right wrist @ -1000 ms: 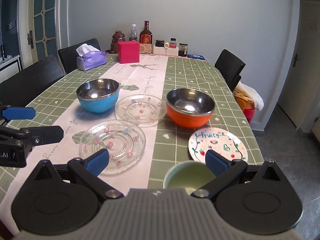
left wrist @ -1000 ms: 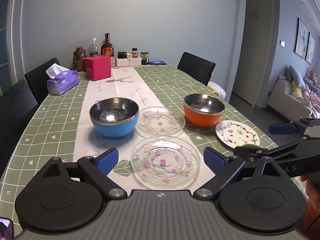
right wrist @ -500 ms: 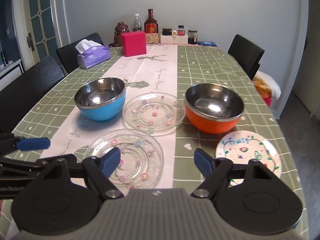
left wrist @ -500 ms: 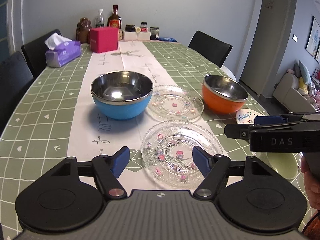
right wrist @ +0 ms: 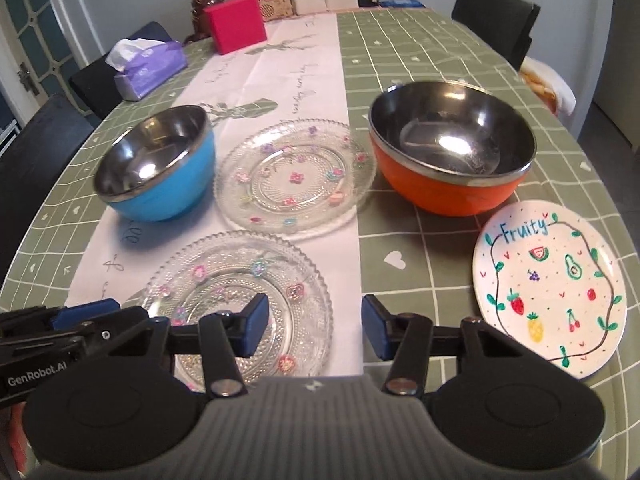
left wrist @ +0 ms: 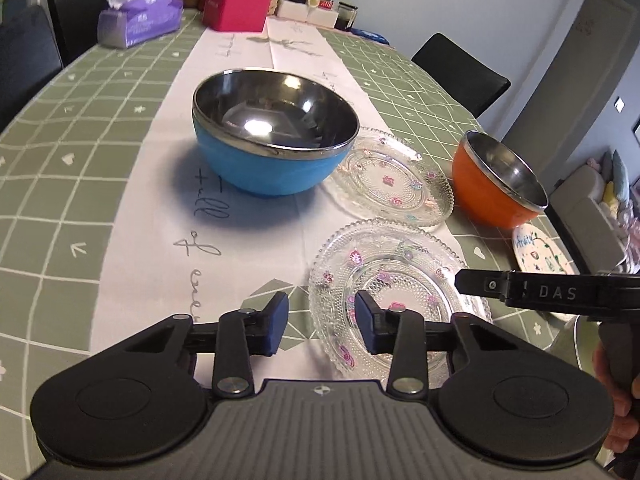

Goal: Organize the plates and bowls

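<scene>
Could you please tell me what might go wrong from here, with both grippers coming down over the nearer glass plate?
1. The left gripper and right gripper are both closing, empty, over opposite edges of the nearer glass plate; they might collide.
2. A push could slide it into the farther glass plate just beyond it.

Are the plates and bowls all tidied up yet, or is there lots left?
Nothing looks tidied yet. The blue bowl, orange bowl, far glass plate, near glass plate and Fruity plate each sit apart on the table, none stacked. Both tongs, left and right, are closing over the near glass plate's edges but hold nothing. All the sorting is left.
</scene>
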Tool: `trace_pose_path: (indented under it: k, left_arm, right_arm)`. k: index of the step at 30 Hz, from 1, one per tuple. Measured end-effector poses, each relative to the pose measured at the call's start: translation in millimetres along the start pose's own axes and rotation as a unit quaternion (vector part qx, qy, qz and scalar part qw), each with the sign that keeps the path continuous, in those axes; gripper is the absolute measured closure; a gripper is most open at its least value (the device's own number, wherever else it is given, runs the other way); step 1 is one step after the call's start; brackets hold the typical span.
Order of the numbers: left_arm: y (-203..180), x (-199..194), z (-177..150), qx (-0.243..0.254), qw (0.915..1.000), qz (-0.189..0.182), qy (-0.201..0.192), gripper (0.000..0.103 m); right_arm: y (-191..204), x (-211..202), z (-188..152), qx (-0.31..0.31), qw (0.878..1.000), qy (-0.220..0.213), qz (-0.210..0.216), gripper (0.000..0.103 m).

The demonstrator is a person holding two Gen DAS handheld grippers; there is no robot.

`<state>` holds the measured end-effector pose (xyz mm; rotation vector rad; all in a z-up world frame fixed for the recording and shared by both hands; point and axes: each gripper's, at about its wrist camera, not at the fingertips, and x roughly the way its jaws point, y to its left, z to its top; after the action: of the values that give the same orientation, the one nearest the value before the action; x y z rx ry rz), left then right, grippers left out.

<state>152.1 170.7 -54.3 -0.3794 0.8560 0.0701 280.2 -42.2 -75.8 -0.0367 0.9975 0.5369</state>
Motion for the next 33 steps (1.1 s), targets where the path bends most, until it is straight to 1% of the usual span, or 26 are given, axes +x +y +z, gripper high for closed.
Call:
trace_pose_path:
  k: [2, 4, 6, 7, 9, 10, 12, 17, 20, 26, 33]
  left_arm:
    - [1.2, 2.7, 0.7, -0.004, 1.0, -0.004, 0.002, 0.063]
    - [0.8, 5.1, 1.3, -0.002, 1.0, 0.004, 0.004, 0.069]
    - [1.9, 8.0, 1.8, -0.007, 0.9999, 0.006, 0.009, 0.074]
    - [2.9, 10.4, 2.2, -0.013, 0.9998, 0.006, 0.012, 0.081]
    - [5.0, 11.9, 2.1, -0.024, 0.9996, -0.005, 0.013, 0.087]
    - [5.0, 11.4, 2.3, -0.026, 0.9996, -0.006, 0.012, 0.09]
    - [2.6, 10.2, 2.1, -0.021, 0.9997, 0.001, 0.01, 0.091]
    - [-1.4, 8.1, 0.7, -0.016, 0.9997, 0.017, 0.004, 0.092]
    - [-0.8, 3.8, 0.6, -0.019, 0.9995, 0.027, -0.001, 0.093]
    - [1.4, -19.0, -2.4, -0.03, 0.999, 0.034, -0.007, 0.093]
    - [-0.1, -46.8, -17.2, -0.04, 0.9986, 0.031, -0.013, 0.094]
  right_arm:
    - [-3.9, 6.8, 1.8, 0.016, 1.0, 0.014, 0.006, 0.064]
    - [-8.7, 11.7, 2.2, 0.029, 0.999, 0.022, 0.007, 0.065]
    - [-13.5, 13.8, 2.1, 0.044, 0.999, 0.026, 0.011, 0.072]
    - [-15.2, 13.5, 2.3, 0.05, 0.998, 0.026, 0.013, 0.073]
    - [-18.8, 14.0, 2.5, 0.062, 0.997, 0.03, 0.022, 0.082]
    - [-20.6, 14.4, 2.4, 0.07, 0.997, 0.033, 0.03, 0.084]
    - [-23.3, 14.6, 1.9, 0.082, 0.995, 0.035, 0.038, 0.087]
    - [-28.0, 13.8, 0.4, 0.098, 0.993, 0.034, 0.051, 0.09]
    - [-25.7, 12.3, -0.7, 0.095, 0.993, 0.038, 0.059, 0.091]
    - [-15.9, 0.6, -5.0, 0.082, 0.993, 0.034, 0.074, 0.091]
    - [-8.7, -23.1, -24.5, 0.075, 0.993, 0.035, 0.088, 0.092]
